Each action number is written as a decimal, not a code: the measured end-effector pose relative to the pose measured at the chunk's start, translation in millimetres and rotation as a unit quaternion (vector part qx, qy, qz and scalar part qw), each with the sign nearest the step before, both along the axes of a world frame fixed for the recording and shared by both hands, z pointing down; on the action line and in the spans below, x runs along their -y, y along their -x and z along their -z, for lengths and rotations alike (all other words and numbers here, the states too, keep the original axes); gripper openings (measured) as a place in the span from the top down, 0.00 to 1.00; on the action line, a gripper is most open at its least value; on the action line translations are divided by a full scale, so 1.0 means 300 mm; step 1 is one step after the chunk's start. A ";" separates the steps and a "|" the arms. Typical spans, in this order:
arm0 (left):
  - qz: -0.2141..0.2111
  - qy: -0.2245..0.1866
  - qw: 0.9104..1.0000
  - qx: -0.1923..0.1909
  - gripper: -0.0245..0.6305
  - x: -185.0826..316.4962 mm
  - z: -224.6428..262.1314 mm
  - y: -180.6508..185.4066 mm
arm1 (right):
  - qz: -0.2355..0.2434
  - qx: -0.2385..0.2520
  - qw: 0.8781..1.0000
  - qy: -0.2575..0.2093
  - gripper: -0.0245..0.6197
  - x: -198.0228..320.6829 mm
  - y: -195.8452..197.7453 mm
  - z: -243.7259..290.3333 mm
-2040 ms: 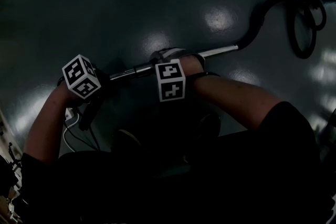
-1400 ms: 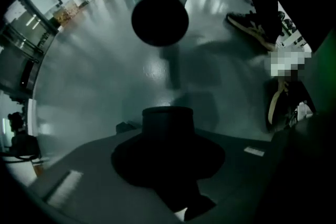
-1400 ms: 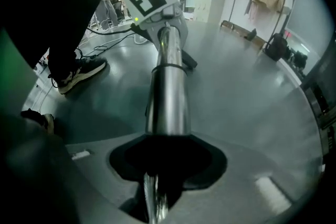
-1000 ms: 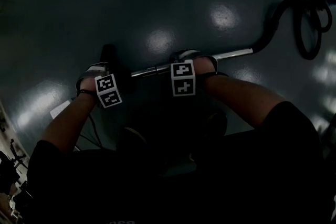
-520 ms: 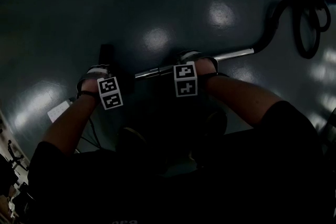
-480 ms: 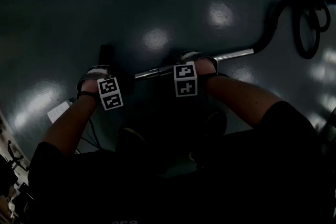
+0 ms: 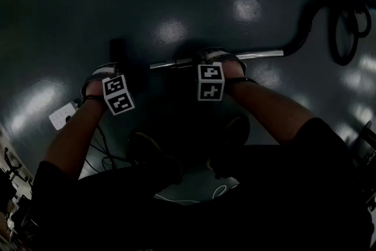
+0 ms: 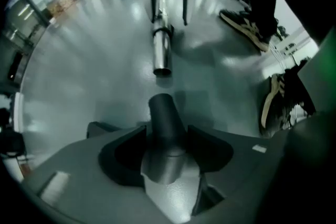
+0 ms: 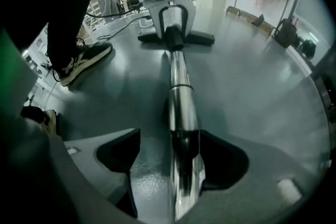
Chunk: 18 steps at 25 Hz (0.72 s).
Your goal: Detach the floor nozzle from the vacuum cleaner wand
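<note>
In the left gripper view the floor nozzle's black neck [image 8: 164,115] lies between the jaws of my left gripper [image 8: 165,159]. The jaws are opening, with gaps on both sides of the neck. The chrome wand [image 8: 161,50] lies on the floor just beyond, its open end a short way from the neck. My right gripper [image 9: 173,165] straddles the wand [image 9: 179,94]; its jaws are opening too, with a wide gap on the left. In the head view both grippers [image 7: 114,88] [image 7: 210,76] point down over the dark nozzle [image 7: 119,53] and the wand [image 7: 258,56].
A black hose [image 7: 305,20] runs from the wand to a coil [image 7: 341,38] at the far right. The person's shoes [image 8: 244,21] [image 9: 79,60] stand close beside the wand. A white block [image 7: 61,116] and cables [image 7: 103,150] lie at the left.
Two seconds ago the left gripper was tilted beside the wand; it now points straight down over the nozzle. In the last second both hands kept their places.
</note>
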<state>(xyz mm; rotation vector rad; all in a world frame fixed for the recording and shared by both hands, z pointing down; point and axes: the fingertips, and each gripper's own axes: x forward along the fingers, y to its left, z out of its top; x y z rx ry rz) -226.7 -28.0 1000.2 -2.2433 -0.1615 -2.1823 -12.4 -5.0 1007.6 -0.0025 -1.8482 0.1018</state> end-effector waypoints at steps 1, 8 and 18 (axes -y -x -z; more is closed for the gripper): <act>0.021 0.000 1.000 -0.006 0.58 0.014 0.019 -0.001 | -0.007 0.004 1.000 -0.002 0.43 0.001 -0.002 0.016; 0.141 -0.007 0.990 -0.022 0.57 0.029 0.322 0.055 | -0.101 0.013 0.995 -0.024 0.42 0.015 -0.053 0.295; 0.328 -0.035 0.943 -0.032 0.58 -0.159 1.127 0.237 | -0.360 0.027 0.932 0.021 0.42 -0.185 -0.338 1.022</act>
